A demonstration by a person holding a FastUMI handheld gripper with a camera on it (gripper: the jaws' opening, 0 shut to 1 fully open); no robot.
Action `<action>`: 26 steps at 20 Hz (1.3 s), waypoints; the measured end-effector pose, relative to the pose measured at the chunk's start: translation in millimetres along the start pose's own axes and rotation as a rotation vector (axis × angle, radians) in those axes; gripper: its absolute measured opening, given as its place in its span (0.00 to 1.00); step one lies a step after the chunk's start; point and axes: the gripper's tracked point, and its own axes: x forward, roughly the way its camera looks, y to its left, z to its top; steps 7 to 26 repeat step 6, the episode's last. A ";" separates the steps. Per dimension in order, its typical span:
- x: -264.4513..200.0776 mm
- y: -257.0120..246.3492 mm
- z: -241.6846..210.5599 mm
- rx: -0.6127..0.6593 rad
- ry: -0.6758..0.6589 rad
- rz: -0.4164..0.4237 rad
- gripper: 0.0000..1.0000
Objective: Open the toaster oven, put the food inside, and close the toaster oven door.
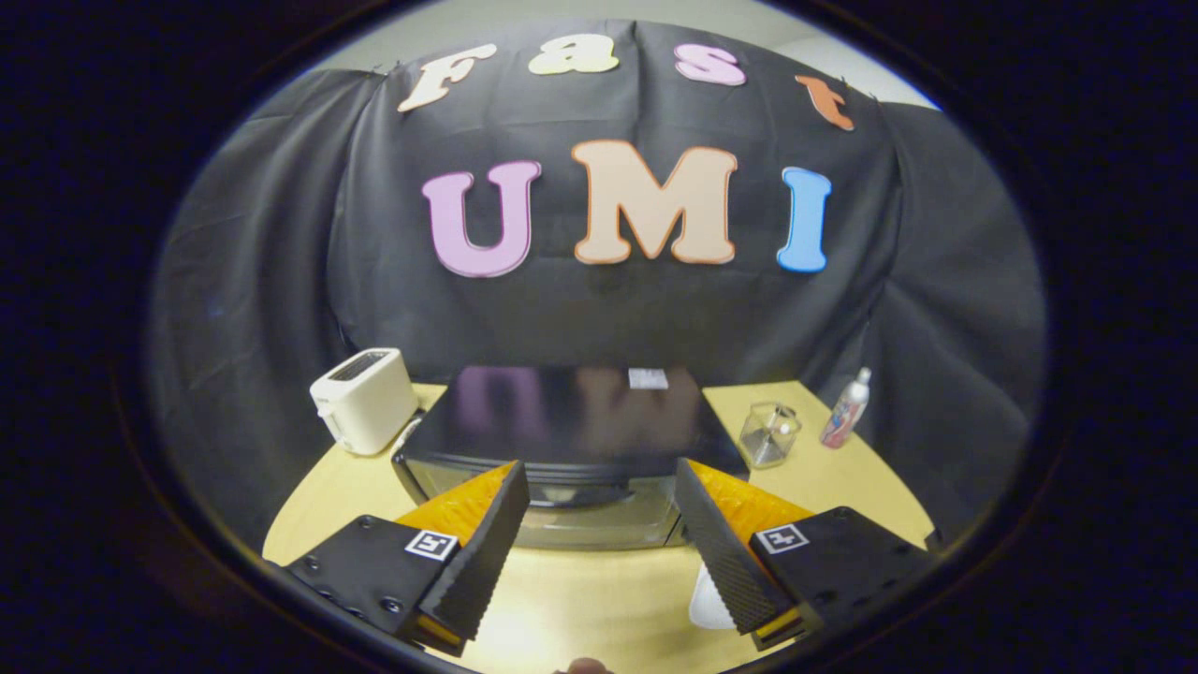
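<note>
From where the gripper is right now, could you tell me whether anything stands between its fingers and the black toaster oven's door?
Nothing visible does. The open gripper points straight at the black toaster oven. The white pop-up toaster, clear glass jar and small spray bottle stand off to the sides.

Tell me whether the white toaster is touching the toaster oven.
Apart. In the gripper view, a strip of table shows between the white toaster and the toaster oven. The open tongs hover before its door.
</note>
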 end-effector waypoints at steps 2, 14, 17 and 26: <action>-3.5 -11.3 41.0 0.001 -0.059 -0.017 0.99; -16.7 -28.4 123.9 -0.005 -0.150 -0.035 0.99; -16.7 -28.4 123.9 -0.005 -0.150 -0.035 0.99; -16.7 -28.4 123.9 -0.005 -0.150 -0.035 0.99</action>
